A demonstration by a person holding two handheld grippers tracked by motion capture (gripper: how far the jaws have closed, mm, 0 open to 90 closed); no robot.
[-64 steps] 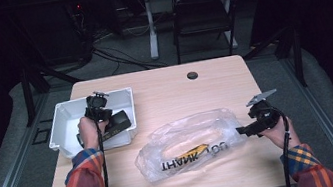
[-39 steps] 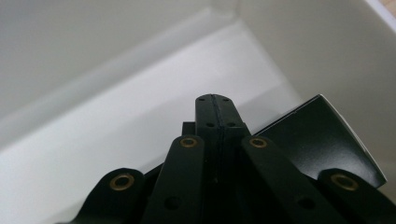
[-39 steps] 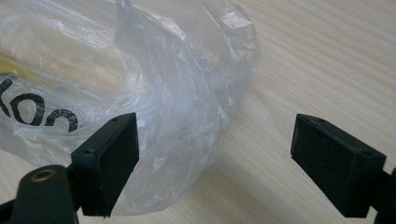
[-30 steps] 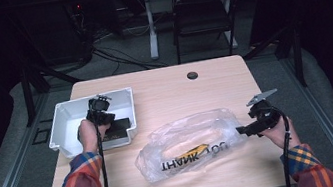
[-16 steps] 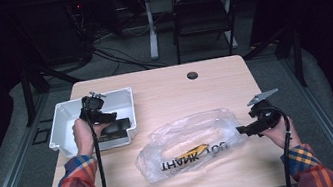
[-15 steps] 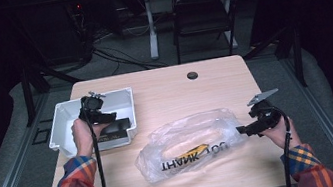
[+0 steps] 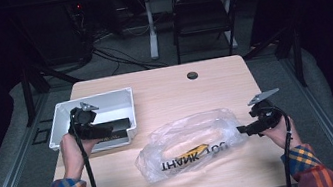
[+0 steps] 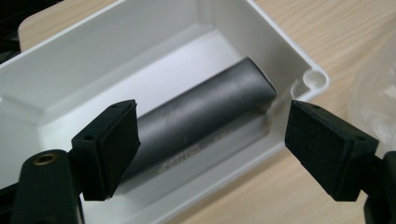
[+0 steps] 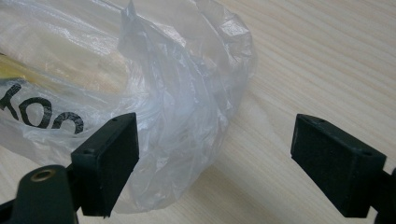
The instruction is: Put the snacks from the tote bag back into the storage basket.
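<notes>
One dark block (image 8: 201, 116) deposited in white bin (image 7: 119, 97); left gripper (image 8: 212, 149) just opening, empty; right gripper (image 9: 215, 163) open beside plastic bag (image 7: 187, 143); next, likely bag pickup.

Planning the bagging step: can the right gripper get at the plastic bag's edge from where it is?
Probably yes. The right gripper stands open, with the crumpled edge of the plastic bag just ahead of its jaws and only bare table around it.

Left gripper (image 7: 104, 131) newly open, apparently higher

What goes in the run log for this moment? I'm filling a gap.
left claw: open, just opened, over dark block in white bin | right claw: open, at plastic bag edge
</notes>
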